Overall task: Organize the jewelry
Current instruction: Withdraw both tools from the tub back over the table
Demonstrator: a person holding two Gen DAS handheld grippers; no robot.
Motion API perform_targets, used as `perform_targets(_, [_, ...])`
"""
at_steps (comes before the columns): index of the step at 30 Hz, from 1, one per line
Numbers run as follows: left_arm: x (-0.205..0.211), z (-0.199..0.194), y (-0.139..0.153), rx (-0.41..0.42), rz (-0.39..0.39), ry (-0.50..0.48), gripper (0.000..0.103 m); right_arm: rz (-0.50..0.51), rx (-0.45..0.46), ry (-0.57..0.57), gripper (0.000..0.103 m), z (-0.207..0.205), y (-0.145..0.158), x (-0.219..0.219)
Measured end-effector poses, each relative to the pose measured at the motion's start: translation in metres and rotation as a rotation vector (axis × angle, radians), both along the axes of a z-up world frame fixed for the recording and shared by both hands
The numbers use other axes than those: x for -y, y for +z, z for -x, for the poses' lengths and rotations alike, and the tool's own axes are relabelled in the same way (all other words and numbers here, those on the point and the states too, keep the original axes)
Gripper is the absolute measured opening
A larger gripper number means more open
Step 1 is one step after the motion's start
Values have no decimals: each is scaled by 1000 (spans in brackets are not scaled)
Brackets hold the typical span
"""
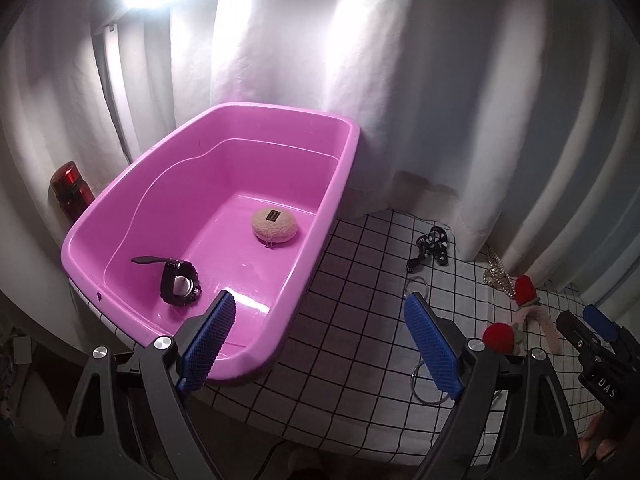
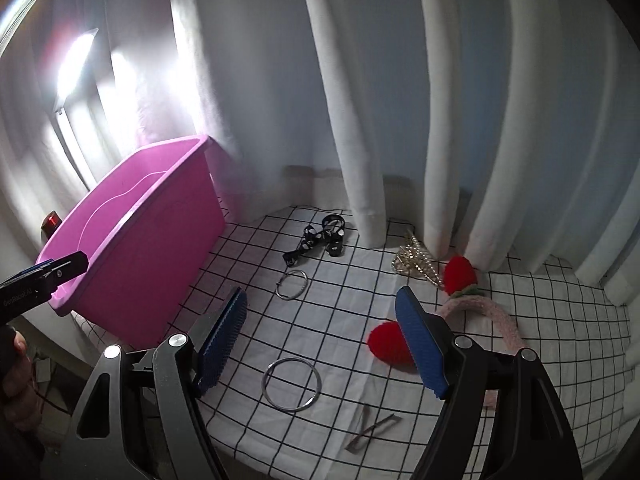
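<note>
A pink tub (image 1: 336,184) (image 2: 132,272) stands at the table's left. It holds a black watch (image 1: 178,282) and a beige puff (image 1: 274,222). My left gripper (image 1: 320,316) is open and empty, over the tub's near right corner. My right gripper (image 2: 320,312) is open and empty above a silver bangle (image 2: 292,384). A smaller silver ring (image 2: 293,285), a black strap (image 2: 320,236), a gold chain (image 2: 414,264), a pink headband with red strawberries (image 2: 462,276) and hair pins (image 2: 372,430) lie on the checked cloth (image 2: 340,320).
White curtains (image 2: 360,100) hang close behind the table. A red bottle (image 1: 70,190) stands behind the tub on the left. The table's front edge runs just under both grippers. The right gripper shows at the right of the left wrist view (image 1: 596,340).
</note>
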State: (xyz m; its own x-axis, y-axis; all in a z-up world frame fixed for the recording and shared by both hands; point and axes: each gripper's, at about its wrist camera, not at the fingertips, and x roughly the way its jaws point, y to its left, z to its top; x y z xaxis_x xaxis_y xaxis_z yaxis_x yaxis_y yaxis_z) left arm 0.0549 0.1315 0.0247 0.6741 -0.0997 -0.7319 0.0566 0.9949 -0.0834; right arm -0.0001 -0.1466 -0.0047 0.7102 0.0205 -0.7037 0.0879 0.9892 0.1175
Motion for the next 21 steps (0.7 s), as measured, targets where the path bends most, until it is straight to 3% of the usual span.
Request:
perform_targets(11, [87, 24, -26, -45, -5, -189, 89, -51, -86, -168, 73, 55, -34, 74])
perform_targets(21, [117, 15, -93, -161, -73, -307, 89, -119, -190, -233, 73, 67, -81, 54])
